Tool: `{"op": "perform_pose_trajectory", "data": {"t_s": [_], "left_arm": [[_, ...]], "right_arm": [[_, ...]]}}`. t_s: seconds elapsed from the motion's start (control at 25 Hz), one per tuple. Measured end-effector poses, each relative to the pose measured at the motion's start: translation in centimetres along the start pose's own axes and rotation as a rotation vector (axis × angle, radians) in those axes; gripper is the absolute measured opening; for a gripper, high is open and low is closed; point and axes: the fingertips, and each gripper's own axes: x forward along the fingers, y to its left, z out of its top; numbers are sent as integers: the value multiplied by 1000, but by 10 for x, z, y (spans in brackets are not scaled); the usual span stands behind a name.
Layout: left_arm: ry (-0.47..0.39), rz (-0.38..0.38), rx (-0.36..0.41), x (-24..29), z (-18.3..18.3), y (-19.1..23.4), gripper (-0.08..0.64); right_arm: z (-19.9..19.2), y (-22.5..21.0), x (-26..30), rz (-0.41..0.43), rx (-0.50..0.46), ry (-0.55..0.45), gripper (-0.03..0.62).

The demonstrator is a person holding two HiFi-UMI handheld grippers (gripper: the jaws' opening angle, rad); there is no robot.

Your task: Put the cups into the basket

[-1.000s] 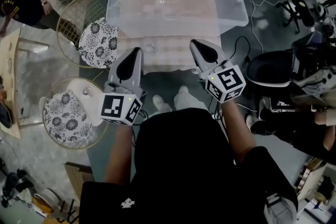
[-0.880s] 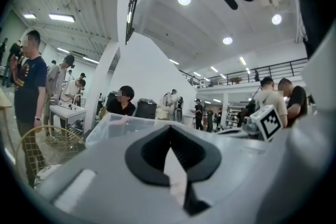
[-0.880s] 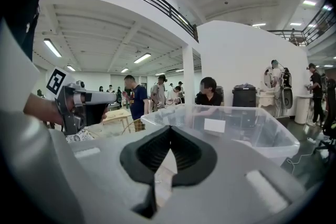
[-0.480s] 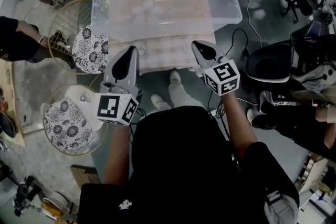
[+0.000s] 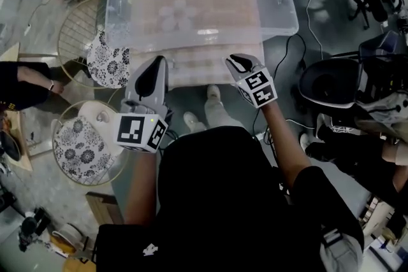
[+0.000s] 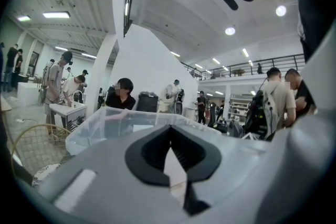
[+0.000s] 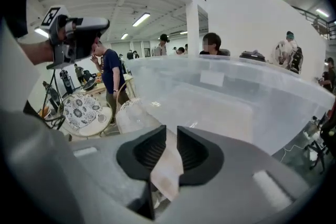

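A big clear plastic bin (image 5: 280,6) stands on a slatted wooden table (image 5: 191,70). Several clear cups (image 5: 173,14) sit bunched inside it, left of the middle. My left gripper (image 5: 157,62) hovers over the table's near edge, in front of the bin, its jaws shut (image 6: 169,131) with nothing between them. My right gripper (image 5: 234,60) is at the bin's near wall, and its jaws (image 7: 170,135) are opening, a narrow gap with nothing in it. A clear cup-like shape (image 7: 131,113) shows just left of the right jaws.
Two gold wire baskets with floral cushions (image 5: 105,60) (image 5: 78,140) stand left of the table. Chairs and cables (image 5: 328,83) lie to the right. A person's arm (image 5: 29,83) reaches in at the far left, and other people stand around the room.
My right gripper has moved forward and a little left, up to the bin's near wall, and its jaws have parted slightly. The left gripper has hardly moved. The head view has shifted.
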Motion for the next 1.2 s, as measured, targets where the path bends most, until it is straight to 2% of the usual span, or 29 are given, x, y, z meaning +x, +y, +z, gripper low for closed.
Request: {"op": "perform_pose_trajectory", "data": {"t_s": [0.28,0.56,0.8,1.2], "left_arm": [[36,2,-10,16,-7,0,3],[58,28,-13,22,-17,6,3],[68,35,-22,27,-19,10,3],[65,41,-32,33,-23,13,3]], "right_arm": [[-56,-8,39,15,-147,229,129],[-95,-7,69,62,-278,380,130],[-110,-7,81,90,-305,448,124],[-114,-9,84,96,-334,466,17]]}}
